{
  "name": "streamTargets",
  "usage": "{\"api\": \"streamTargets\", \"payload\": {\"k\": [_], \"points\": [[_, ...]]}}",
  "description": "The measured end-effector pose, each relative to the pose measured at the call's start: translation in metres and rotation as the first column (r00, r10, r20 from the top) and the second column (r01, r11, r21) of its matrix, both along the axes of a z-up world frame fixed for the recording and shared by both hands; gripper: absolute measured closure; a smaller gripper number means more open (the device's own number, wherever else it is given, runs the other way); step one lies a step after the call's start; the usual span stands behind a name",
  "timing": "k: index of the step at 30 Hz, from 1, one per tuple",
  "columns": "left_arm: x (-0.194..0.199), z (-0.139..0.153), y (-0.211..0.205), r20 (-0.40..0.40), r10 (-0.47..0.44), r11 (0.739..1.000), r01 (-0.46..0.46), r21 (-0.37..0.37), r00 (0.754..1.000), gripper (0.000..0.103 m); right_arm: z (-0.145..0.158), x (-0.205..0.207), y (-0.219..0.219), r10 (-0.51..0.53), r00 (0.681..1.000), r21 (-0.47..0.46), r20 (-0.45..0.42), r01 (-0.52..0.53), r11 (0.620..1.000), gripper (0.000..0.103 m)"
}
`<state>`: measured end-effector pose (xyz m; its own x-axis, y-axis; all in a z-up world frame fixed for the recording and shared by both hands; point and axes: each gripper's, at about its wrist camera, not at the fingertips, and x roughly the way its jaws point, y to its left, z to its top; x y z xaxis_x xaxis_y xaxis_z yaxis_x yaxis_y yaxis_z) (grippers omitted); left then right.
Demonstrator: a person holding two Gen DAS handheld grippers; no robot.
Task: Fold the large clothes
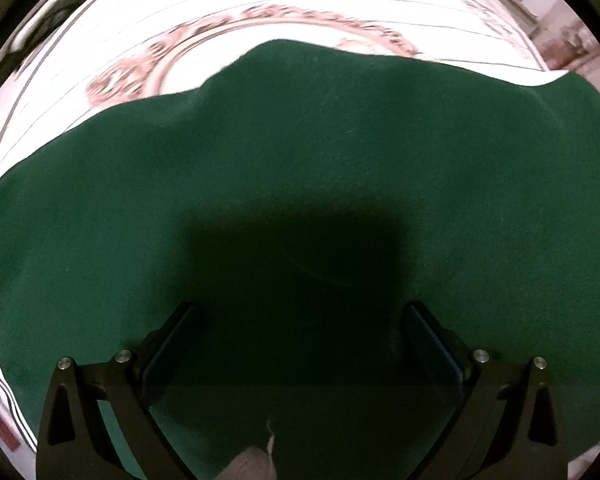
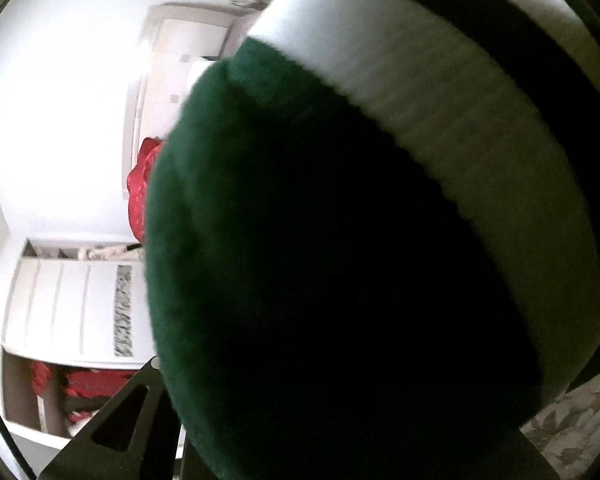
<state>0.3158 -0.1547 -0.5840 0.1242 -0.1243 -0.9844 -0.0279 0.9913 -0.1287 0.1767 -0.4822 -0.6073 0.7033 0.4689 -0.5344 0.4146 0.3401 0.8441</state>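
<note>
A dark green garment [image 1: 300, 168] lies spread over a white patterned bedspread [image 1: 228, 8] and fills most of the left wrist view. My left gripper [image 1: 300, 316] is open just above the green cloth, fingers [image 1: 172, 340] wide apart, nothing between them. In the right wrist view the same green garment [image 2: 300, 240], with a white band [image 2: 460, 128] and a dark stripe, hangs close over the lens and hides the right gripper's fingertips. Only part of its black frame [image 2: 120, 436] shows at the bottom left.
A pale tag or cloth bit [image 1: 256, 460] shows at the bottom between the left fingers. The right wrist view shows a white wall, white shelves [image 2: 72, 312] holding red items [image 2: 88, 384], red fabric [image 2: 140, 188], and a floral cover [image 2: 572, 424].
</note>
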Motion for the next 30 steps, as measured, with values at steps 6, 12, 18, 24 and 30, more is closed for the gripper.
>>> {"api": "streamTargets", "payload": {"k": [6,12,18,24,30], "points": [[0.0,0.001,0.0,0.027,0.004,1.0,-0.003,-0.021,1.0,0.0,0.053,0.038,0.042,0.11,0.993,-0.129,0.032,-0.105,0.986,0.081],[-0.003,0.01,0.018,0.042,0.038,0.997,-0.035,-0.069,0.998,0.0,0.093,0.07,0.109,0.235,0.971,-0.253,0.036,-0.219,0.942,0.081],[-0.052,0.053,0.13,0.054,0.278,0.951,-0.266,-0.156,0.959,0.0,0.138,0.105,0.213,0.429,0.903,-0.454,0.003,-0.381,0.805,0.081],[-0.169,0.102,0.278,0.079,0.547,0.837,-0.547,-0.029,0.833,0.0,0.149,0.128,0.38,0.671,0.736,-0.605,-0.089,-0.575,0.551,0.081],[-0.276,0.125,0.35,0.113,0.719,0.679,-0.728,0.102,0.686,0.0,0.074,0.114,0.569,0.837,0.463,-0.636,-0.292,-0.747,0.191,0.081]]}}
